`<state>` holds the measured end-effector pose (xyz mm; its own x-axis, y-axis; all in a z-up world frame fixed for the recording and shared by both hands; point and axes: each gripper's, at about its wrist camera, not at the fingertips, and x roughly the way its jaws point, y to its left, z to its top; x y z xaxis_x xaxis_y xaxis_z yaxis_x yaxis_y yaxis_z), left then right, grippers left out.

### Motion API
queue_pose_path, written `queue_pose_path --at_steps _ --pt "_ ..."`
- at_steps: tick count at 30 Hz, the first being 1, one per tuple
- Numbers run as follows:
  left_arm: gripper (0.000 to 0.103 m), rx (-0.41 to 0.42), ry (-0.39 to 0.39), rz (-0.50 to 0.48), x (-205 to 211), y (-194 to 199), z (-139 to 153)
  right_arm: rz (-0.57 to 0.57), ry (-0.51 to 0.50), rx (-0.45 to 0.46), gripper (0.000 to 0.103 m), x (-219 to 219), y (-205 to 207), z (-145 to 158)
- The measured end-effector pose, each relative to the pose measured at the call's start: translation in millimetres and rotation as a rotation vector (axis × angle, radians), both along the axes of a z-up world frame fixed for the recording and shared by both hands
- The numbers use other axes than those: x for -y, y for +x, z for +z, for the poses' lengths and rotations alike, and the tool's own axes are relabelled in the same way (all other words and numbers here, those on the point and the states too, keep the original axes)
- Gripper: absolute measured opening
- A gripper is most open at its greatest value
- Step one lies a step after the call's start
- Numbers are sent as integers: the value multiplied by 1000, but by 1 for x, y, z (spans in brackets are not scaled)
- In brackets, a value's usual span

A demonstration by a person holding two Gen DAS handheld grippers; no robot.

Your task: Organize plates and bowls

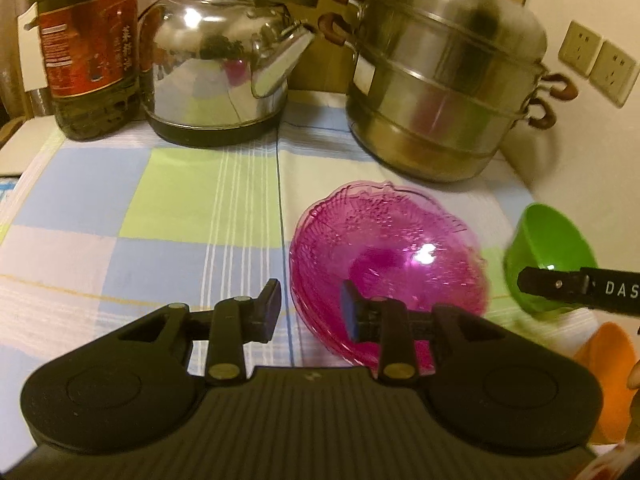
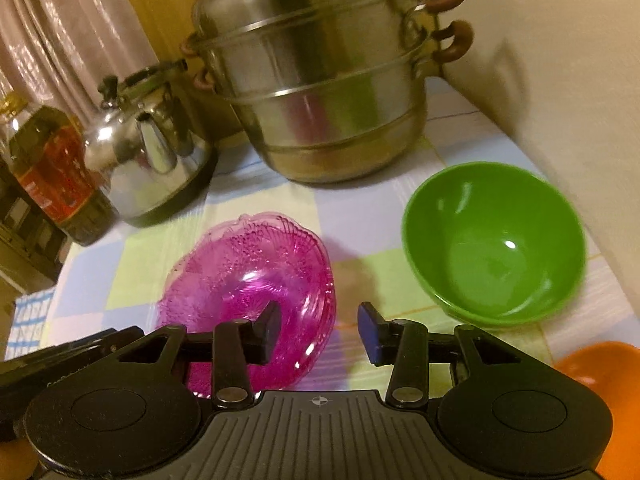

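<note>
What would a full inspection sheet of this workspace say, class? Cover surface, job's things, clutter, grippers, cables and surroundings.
Surface: checked tablecloth, pale blue, green and white squares.
Job's things: pink glass plates stacked at centre; green bowl upright and empty to their right, apart from them; orange dish at the near right edge, only partly seen.
Clutter: steel kettle, tiered steel steamer pot and oil bottle along the back.
Grippers: left gripper open above the plates' near rim; right gripper open, nothing between its jaws.
Cables: nothing seen.
Surroundings: wall sockets, curtain, wooden panel behind the pots.
</note>
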<state>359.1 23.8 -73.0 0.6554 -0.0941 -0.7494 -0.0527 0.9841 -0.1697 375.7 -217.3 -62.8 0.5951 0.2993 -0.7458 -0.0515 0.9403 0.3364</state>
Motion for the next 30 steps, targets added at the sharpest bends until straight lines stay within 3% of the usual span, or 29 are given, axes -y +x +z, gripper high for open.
queue_pose_path --at_steps 8,16,30 --pt "29 31 -52 16 4 -56 34 -21 9 29 43 10 -64 33" --pt "29 62 -57 -4 18 -125 60 -56 31 33 43 25 -145 50" --pt "29 14 -50 -72 49 -208 45 -72 41 -9 43 47 -246 52"
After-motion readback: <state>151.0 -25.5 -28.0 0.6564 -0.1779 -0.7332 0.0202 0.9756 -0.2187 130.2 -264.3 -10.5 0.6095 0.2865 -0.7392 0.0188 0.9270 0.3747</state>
